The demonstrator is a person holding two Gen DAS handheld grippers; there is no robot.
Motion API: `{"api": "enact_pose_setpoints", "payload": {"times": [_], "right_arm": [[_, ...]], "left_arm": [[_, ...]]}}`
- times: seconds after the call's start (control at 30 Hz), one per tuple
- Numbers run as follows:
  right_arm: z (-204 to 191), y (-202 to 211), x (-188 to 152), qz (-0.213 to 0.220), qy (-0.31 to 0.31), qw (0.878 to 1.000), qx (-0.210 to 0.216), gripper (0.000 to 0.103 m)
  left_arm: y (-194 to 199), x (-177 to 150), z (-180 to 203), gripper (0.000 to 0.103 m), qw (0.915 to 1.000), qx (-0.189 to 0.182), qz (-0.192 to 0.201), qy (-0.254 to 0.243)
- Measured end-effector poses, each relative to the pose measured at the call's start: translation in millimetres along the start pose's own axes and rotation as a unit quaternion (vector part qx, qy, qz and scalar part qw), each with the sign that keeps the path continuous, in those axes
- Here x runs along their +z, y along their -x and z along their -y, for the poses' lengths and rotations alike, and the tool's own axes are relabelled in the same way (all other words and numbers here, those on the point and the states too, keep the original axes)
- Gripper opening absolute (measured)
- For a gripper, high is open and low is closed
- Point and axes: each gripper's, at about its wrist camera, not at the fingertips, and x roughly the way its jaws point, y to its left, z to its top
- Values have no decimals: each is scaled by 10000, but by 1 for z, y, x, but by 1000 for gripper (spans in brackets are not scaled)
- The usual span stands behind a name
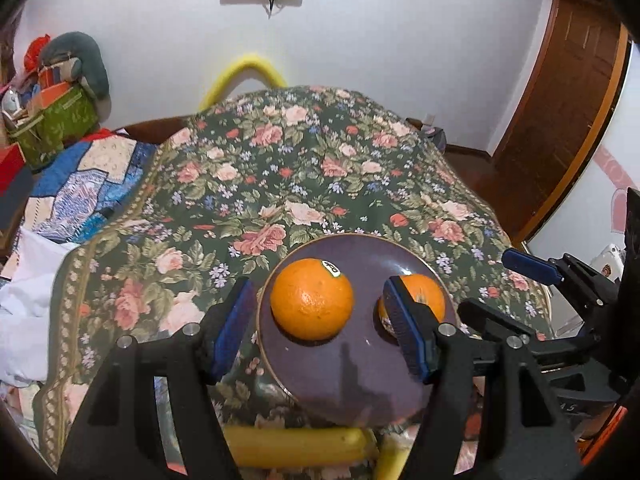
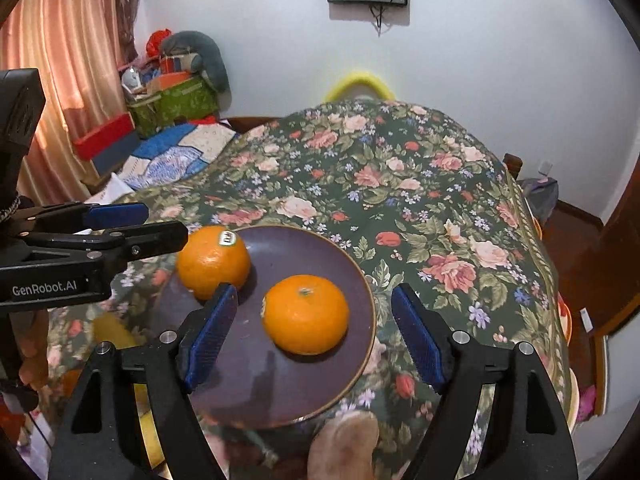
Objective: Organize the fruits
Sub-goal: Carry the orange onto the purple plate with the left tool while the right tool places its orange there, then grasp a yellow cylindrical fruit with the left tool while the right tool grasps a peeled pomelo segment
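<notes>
Purple plate held two fruits: stickered orange at 10 o'clock, plain orange centre. Floral counter lay bare toward 12 o'clock. Left gripper and right gripper: jaws spread, gripping nothing.

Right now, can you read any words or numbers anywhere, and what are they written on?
"GenRobot.AI": white letters on the side of the left gripper, seen from the right wrist.
Sticker on the orange with the sticker: dark marks, too blurred to read.
Faint marks on the right gripper body: unreadable.
</notes>
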Motion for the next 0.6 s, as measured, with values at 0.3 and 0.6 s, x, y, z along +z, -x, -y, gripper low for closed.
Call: {"api": "enact_pose_setpoints", "payload": {"times": [0.3, 0.6], "right_arm": [[-8, 55, -11, 315, -26, 9995, -11, 77], [-17, 90, -35, 377, -3, 9992, -94, 77]], "left_arm": [[55, -20, 14, 66, 9995, 84, 278, -148], [84, -56, 22, 66, 9997, 34, 227, -102]]}}
